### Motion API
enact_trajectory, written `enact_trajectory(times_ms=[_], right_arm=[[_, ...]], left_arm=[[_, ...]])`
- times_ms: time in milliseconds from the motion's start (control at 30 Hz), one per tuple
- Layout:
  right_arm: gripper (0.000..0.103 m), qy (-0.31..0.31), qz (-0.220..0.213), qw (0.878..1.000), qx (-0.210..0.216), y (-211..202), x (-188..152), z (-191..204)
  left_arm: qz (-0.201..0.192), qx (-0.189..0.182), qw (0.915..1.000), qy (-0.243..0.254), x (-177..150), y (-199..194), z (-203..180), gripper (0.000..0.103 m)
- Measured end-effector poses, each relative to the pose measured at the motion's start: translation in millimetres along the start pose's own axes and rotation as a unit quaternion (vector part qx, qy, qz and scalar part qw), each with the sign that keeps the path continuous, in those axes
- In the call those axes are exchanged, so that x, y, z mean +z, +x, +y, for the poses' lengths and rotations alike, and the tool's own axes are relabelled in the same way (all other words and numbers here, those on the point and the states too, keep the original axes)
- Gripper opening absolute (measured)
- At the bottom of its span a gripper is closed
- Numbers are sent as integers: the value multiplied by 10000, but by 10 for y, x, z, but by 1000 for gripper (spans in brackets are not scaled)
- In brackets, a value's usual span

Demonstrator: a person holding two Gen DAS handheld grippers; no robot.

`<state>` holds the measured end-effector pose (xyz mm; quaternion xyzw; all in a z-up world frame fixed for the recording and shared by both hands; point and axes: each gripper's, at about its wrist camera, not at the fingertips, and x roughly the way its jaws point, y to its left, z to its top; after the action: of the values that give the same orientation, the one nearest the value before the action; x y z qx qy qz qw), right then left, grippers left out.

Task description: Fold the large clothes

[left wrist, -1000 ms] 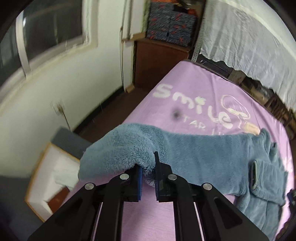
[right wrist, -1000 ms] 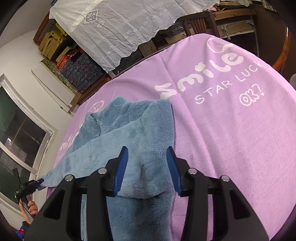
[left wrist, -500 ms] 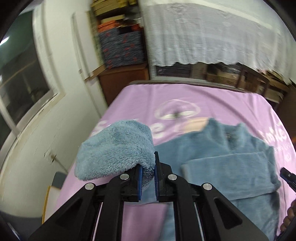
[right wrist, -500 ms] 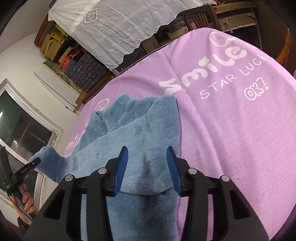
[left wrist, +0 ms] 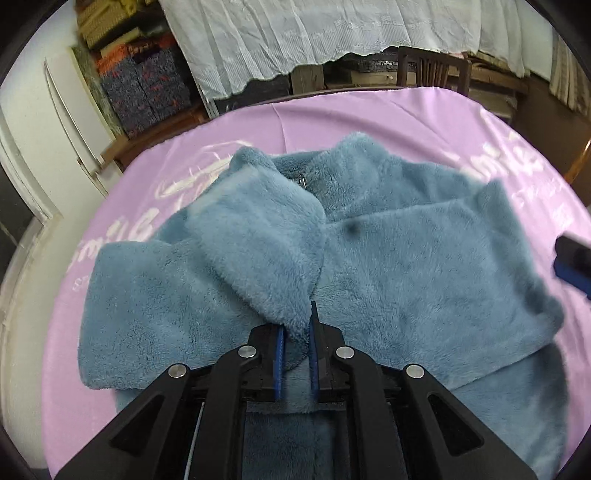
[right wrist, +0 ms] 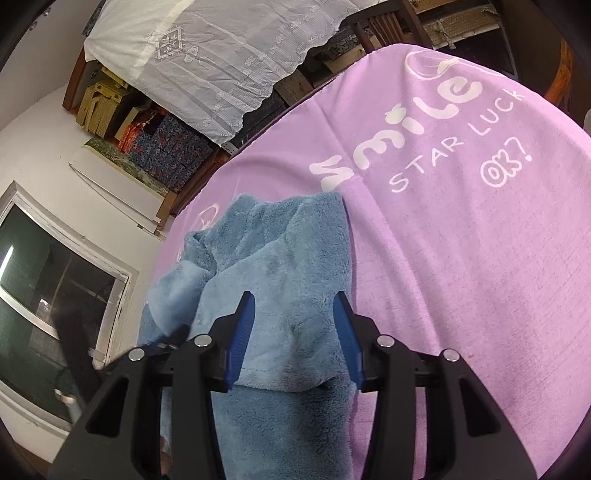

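Note:
A fluffy blue fleece jacket point(left wrist: 424, 266) lies collar away from me on a round table under a purple printed cloth point(left wrist: 332, 118). My left gripper point(left wrist: 295, 321) is shut on the cuff of the jacket's left sleeve point(left wrist: 258, 236), which is folded in across the chest. The other sleeve lies folded across the front. In the right wrist view, my right gripper point(right wrist: 295, 310) stands open just above the jacket point(right wrist: 288, 258), with fleece showing between its blue pads. There the held sleeve point(right wrist: 177, 291) and left gripper point(right wrist: 162, 343) appear at the lower left.
The purple cloth point(right wrist: 461, 240) stretches to the right of the jacket. Behind the table stand a wooden chair point(left wrist: 432, 66), shelves under a white lace cover point(left wrist: 314, 33) and patterned boxes point(left wrist: 144, 88). A dark window point(right wrist: 55, 288) is on the left wall.
My left gripper has swung in from the table's left edge, carrying the sleeve over the jacket's body and rolling as it went. My right gripper has stayed in place, still open.

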<state>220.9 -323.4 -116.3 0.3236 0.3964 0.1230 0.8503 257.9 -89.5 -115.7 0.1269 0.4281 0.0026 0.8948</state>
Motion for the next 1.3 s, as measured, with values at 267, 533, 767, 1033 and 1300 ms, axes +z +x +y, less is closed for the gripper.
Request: enact_trajectory(times_ms=[267, 533, 767, 1033, 1300], right_arm=[[45, -5, -62, 9999, 103, -44, 5, -2], [50, -628, -93, 9979, 101, -19, -73, 235], [52, -1445, -243, 9892, -103, 20, -225, 655], [68, -2678, 256, 9619, -492, 597, -484, 1770], [70, -3179, 433, 9290, -1843, 1355, -449, 2176]], left_arm=[[-580, -137, 9981, -125, -151, -516, 285, 68], [-651, 216, 9923, -1033, -226, -653, 1173, 74], [-166, 251, 9750, -2200, -249, -310, 1920, 64], [54, -11, 9711, -2387, -424, -144, 2100, 64], [-153, 43, 9692, -2457, -391, -249, 2208, 64]])
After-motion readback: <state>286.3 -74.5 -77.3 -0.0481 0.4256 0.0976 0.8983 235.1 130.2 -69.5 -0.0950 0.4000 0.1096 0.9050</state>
